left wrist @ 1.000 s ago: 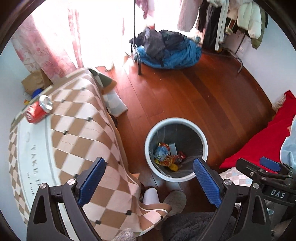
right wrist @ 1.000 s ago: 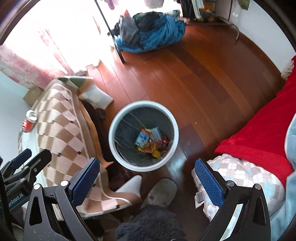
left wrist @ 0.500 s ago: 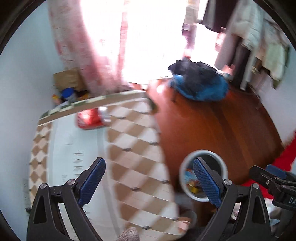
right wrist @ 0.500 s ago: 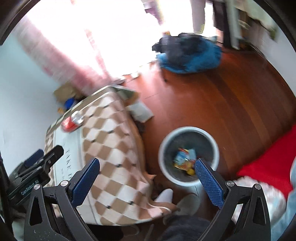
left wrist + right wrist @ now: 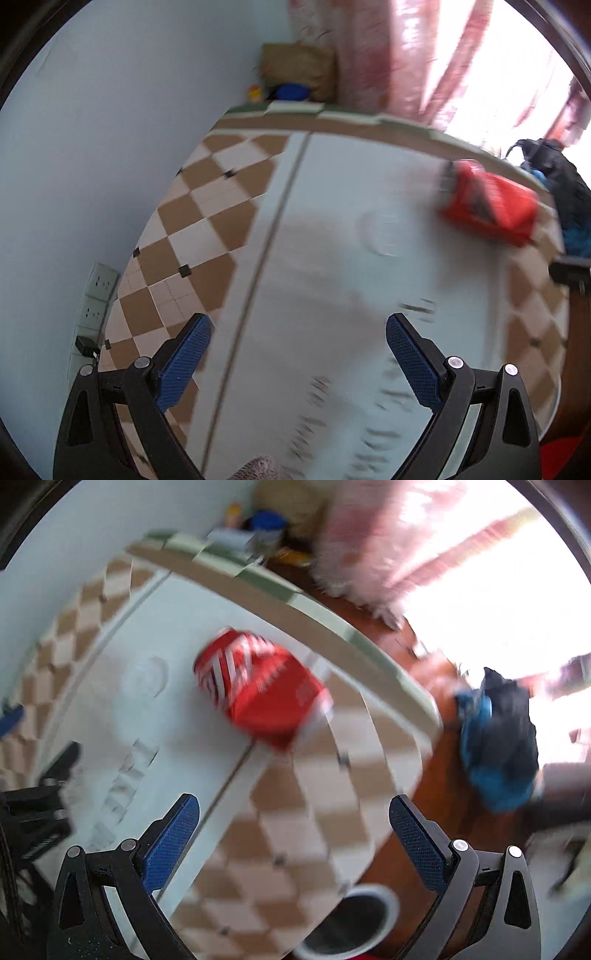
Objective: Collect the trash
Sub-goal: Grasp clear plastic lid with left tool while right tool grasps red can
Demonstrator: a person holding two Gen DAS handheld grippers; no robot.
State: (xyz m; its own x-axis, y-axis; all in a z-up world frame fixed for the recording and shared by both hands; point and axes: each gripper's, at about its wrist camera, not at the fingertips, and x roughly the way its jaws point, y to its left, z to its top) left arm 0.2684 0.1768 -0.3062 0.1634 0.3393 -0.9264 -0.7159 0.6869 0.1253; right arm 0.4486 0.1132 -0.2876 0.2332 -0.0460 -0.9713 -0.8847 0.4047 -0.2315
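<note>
Red can (image 5: 258,694) with white lettering; tan-and-cream checked cloth (image 5: 207,229), pale centre; blue finger pads (image 5: 184,362); pink curtain (image 5: 388,55) at twelve o'clock.

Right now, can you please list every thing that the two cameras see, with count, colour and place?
can: 1, red, lying on the cloth
cloth: 1, brown and cream checks with a pale middle, over the table
bin: 1, white rim, on the floor beside the table
clothes pile: 1, blue and black, on the floor
curtain: 1, pink, by the bright window
bag: 1, brown, in the corner behind the table
sockets: 2, white, on the wall
left tongs: 1, black with blue pads, open
right tongs: 1, black with blue pads, open
</note>
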